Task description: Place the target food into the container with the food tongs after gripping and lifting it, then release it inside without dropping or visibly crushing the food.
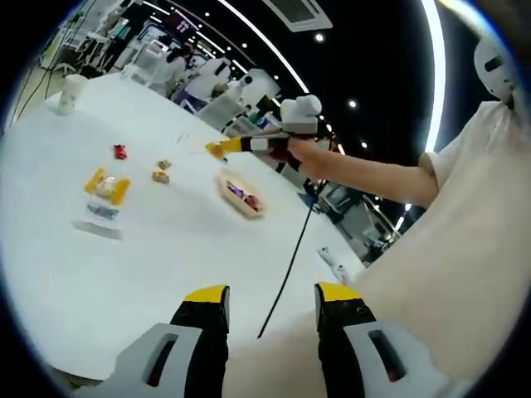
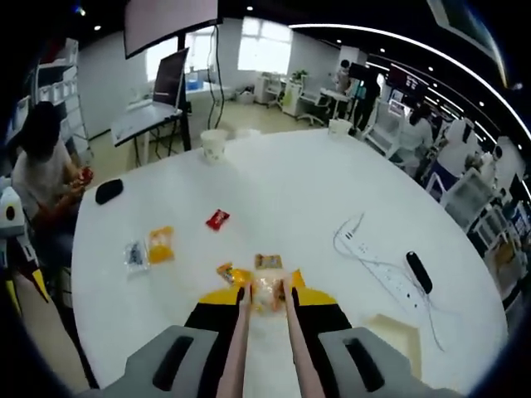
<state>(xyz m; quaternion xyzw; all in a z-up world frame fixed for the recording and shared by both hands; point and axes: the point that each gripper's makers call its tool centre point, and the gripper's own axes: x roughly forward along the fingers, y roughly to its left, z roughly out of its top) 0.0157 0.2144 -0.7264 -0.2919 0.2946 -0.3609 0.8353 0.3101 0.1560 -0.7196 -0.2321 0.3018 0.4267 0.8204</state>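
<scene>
My right gripper (image 2: 265,298) is shut on a pair of pale food tongs (image 2: 239,348) that run forward between its yellow-tipped jaws. The tong tips close on a small pale-orange snack packet (image 2: 267,287); I cannot tell whether it is off the table. A beige container (image 2: 395,335) lies to the lower right. In the left gripper view a hand holds the right gripper (image 1: 222,148) above the white table (image 1: 124,265), just beyond the container (image 1: 241,196), which has something red and purple inside. My left gripper (image 1: 272,294) is open and holds nothing.
Loose packets lie around: red (image 2: 217,219), yellow (image 2: 161,245), clear (image 2: 135,253), two small orange ones (image 2: 267,262). A paper cup (image 2: 214,145), a power strip with its cord (image 2: 377,259) and a black cable (image 1: 290,261) are on the table. A person sits at the far left (image 2: 37,166).
</scene>
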